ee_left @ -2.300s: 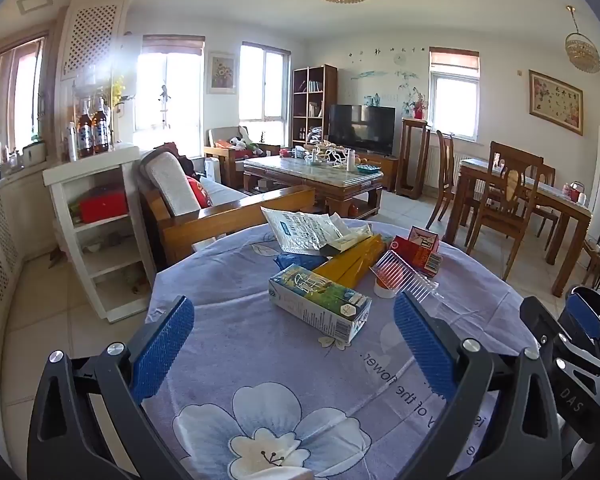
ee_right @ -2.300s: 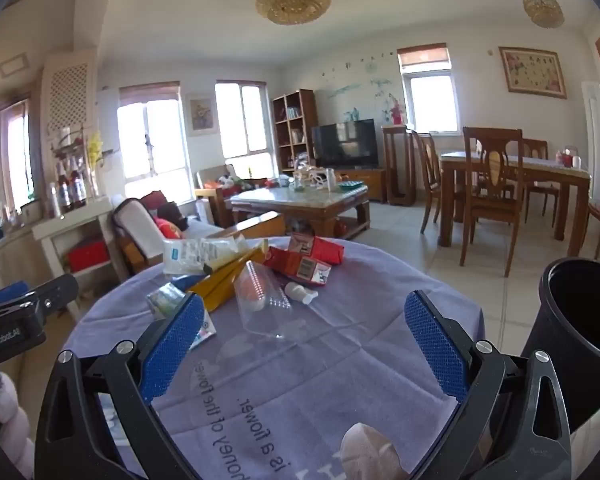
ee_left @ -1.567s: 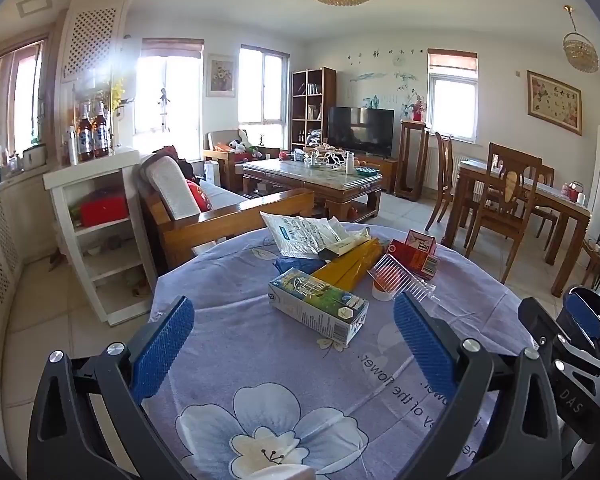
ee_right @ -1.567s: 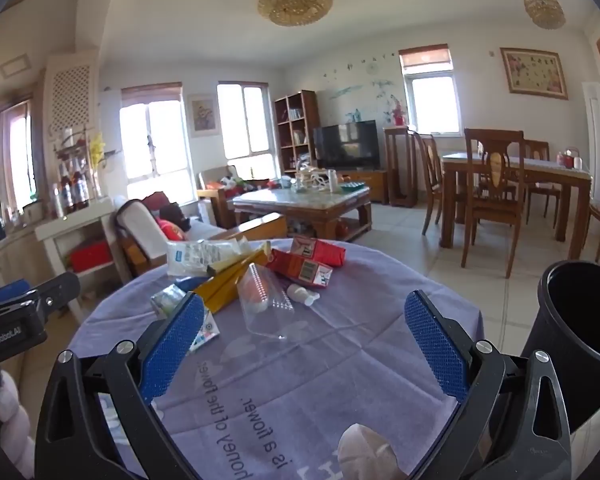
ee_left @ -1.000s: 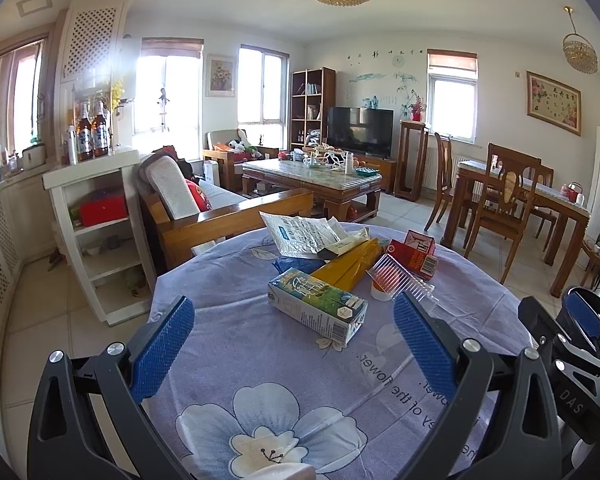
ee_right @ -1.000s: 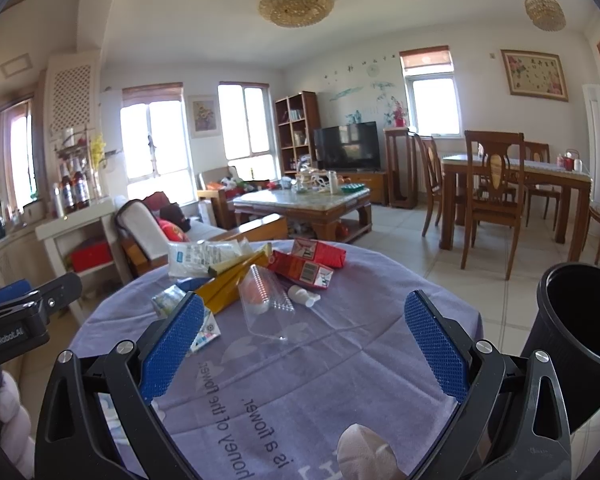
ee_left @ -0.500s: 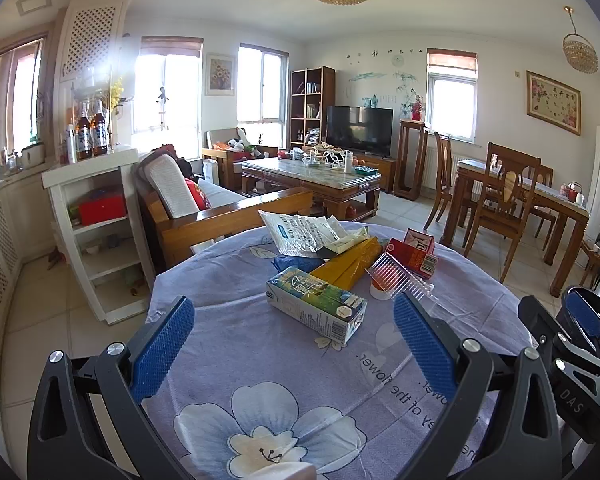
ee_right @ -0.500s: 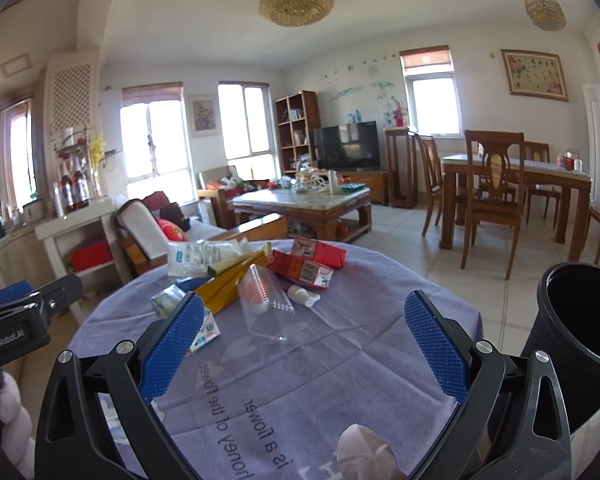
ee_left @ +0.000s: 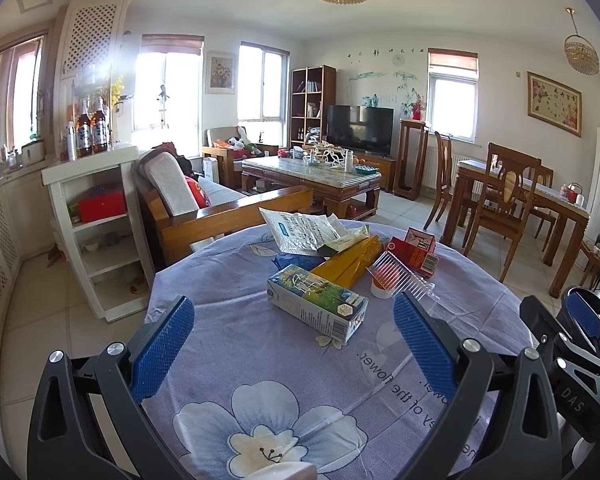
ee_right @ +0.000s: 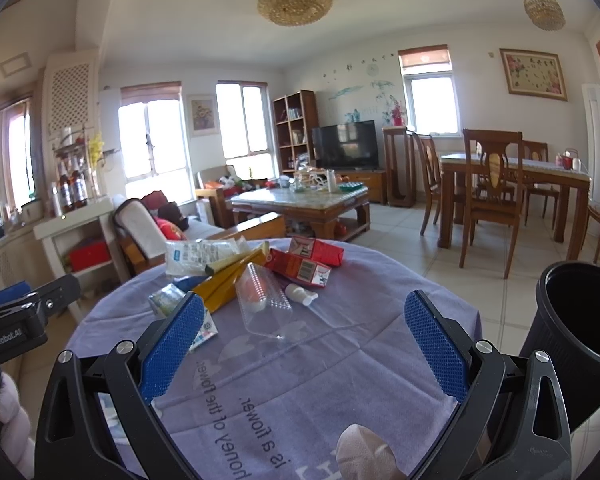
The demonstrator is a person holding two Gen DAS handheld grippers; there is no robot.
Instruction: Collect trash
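While both claws hang wide open and empty over the purple flowered tablecloth (ee_left: 228, 320), the green milk carton (ee_left: 318, 307) lies dead ahead of the left gripper (ee_left: 294, 340), long axis slanting from far left to near right (clearly the closer reach). The right gripper (ee_right: 304, 344) faces the clear plastic tray (ee_right: 264, 308); the black bin (ee_right: 576, 332) stands just off the table's right edge, a bright living room behind.

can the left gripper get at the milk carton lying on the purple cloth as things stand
Probably yes. The left gripper is open and empty, and the milk carton lies nearest it, ahead between its fingers, with only bare tablecloth between them.
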